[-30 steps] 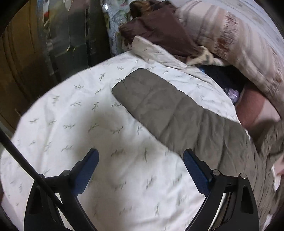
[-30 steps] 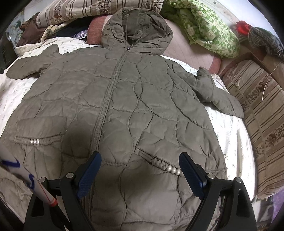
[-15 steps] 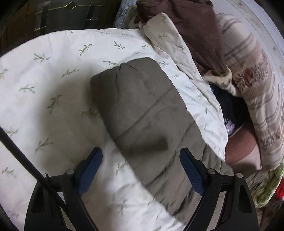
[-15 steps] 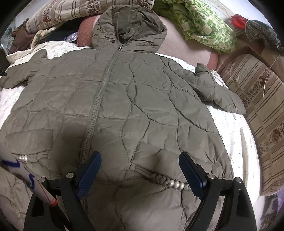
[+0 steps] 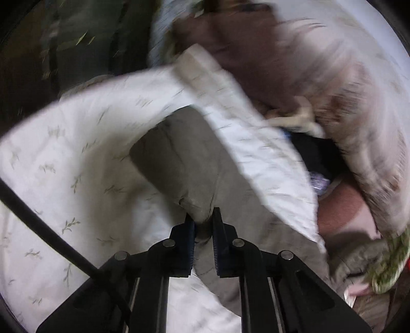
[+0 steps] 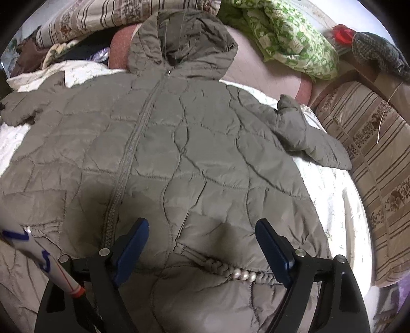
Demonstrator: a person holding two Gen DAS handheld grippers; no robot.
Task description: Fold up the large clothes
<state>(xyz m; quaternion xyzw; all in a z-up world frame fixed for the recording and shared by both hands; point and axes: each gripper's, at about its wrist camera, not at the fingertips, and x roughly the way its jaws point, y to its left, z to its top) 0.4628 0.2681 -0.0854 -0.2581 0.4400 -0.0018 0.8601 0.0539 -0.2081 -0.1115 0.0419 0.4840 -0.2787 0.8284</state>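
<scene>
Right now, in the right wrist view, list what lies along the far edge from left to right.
Brown cloth → striped quilt → jacket hood → green patterned bedding → red item → dark checked cloth.

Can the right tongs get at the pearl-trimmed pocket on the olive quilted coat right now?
Probably yes: the right tongs hover open directly over the pearl-trimmed pocket of the olive quilted coat, with nothing lying between them.
</scene>
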